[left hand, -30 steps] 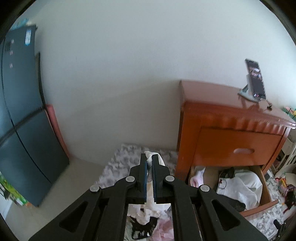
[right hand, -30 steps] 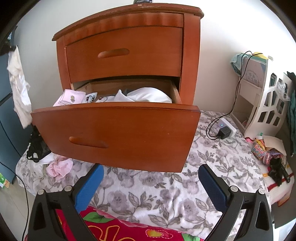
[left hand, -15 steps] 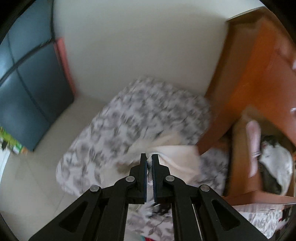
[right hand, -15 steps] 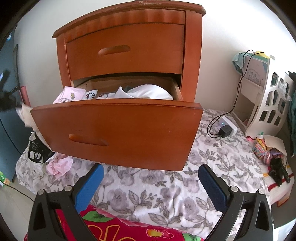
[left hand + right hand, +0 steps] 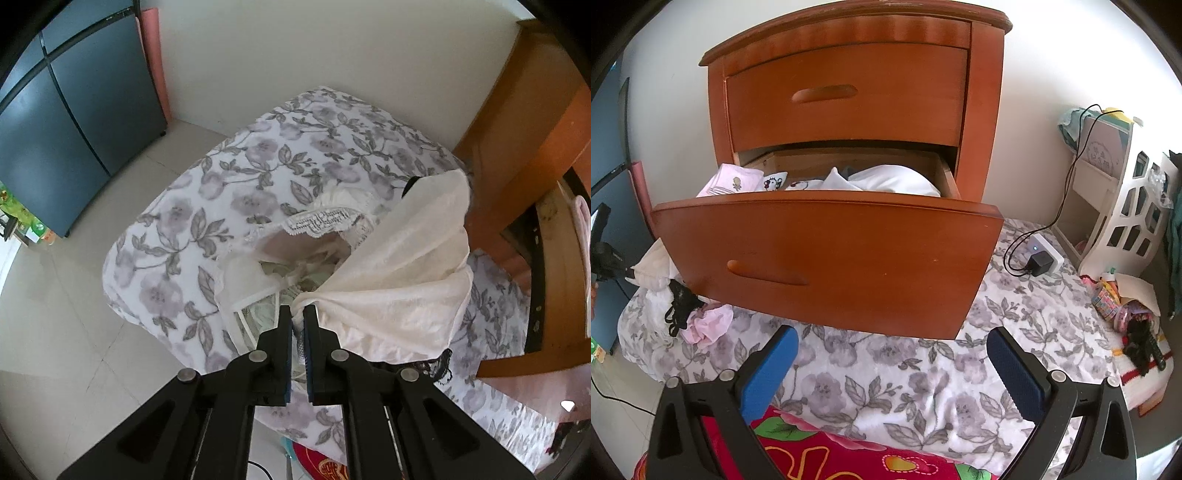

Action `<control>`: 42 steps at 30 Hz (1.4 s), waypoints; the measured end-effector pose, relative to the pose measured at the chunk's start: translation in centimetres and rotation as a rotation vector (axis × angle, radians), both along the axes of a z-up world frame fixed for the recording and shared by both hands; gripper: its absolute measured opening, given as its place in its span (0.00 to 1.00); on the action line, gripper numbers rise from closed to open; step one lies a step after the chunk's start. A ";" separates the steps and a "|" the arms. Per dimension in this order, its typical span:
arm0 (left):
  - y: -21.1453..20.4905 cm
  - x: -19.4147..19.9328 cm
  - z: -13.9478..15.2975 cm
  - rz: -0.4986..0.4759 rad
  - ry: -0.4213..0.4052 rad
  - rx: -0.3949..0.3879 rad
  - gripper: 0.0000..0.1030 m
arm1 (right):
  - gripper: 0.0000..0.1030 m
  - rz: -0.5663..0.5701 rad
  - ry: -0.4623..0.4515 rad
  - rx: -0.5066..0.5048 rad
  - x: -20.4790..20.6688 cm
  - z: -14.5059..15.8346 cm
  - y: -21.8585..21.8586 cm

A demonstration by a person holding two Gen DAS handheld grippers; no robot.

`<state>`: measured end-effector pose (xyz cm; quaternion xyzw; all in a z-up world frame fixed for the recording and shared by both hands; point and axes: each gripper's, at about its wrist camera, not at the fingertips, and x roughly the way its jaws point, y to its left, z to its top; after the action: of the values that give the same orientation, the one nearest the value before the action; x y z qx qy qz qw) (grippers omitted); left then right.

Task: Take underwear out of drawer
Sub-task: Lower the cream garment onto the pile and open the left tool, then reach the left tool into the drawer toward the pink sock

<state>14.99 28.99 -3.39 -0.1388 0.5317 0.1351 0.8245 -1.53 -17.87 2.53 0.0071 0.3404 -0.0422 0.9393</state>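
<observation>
My left claw [image 5: 297, 314] has dropped a long way in the last second: a moment ago it pointed across the room at the wall and the nightstand, with the cream garment dangling from it, and now it tips steeply down over the floral bedsheet [image 5: 236, 177]. Its jaws are pinched nearly together on a bunched corner of the cream lace-trimmed underwear [image 5: 399, 266], and the rest of that piece has spread out and looks to be settling on the sheet just left of the nightstand [image 5: 524, 122]. From the right wrist view I see the same cream bundle beside the drawer's left corner, next to a black lacy piece [image 5: 679, 302] and a pink piece [image 5: 709, 325] already lying there.

My right claw [image 5: 892, 363] has not shifted; it hangs wide and empty in front of the open lower drawer [image 5: 827, 251], above the sheet and a red patterned blanket [image 5: 827, 454].

So I judge this item is out of the drawer and at the drop pile; what remains for it is letting go. The drawer holds more: a pink folded piece [image 5: 731, 181] and white clothing [image 5: 886, 181] show over its front, so the job is not finished
</observation>
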 end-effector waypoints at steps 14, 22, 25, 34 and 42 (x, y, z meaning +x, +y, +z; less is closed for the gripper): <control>-3.3 -4.1 3.9 0.036 -0.191 -0.026 0.72 | 1.00 0.001 -0.001 -0.006 0.0 0.0 0.0; -8.2 -6.8 5.2 -0.011 -0.276 0.121 0.91 | 1.00 0.003 -0.006 -0.015 -0.2 0.1 0.1; -9.2 -7.3 6.4 -0.026 -0.325 0.112 0.93 | 1.00 0.002 -0.009 -0.011 -0.2 0.2 0.0; -11.1 -9.1 9.7 -0.066 -0.424 0.131 1.00 | 1.00 0.003 -0.004 -0.011 -0.1 0.1 0.1; -13.0 -7.6 13.3 -0.166 -0.500 0.112 1.00 | 1.00 0.007 -0.001 0.015 -0.1 0.0 -0.2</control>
<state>7.35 15.98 9.91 -0.0778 0.3127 0.0576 0.9449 -1.64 -18.06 2.55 0.0130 0.3402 -0.0364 0.9396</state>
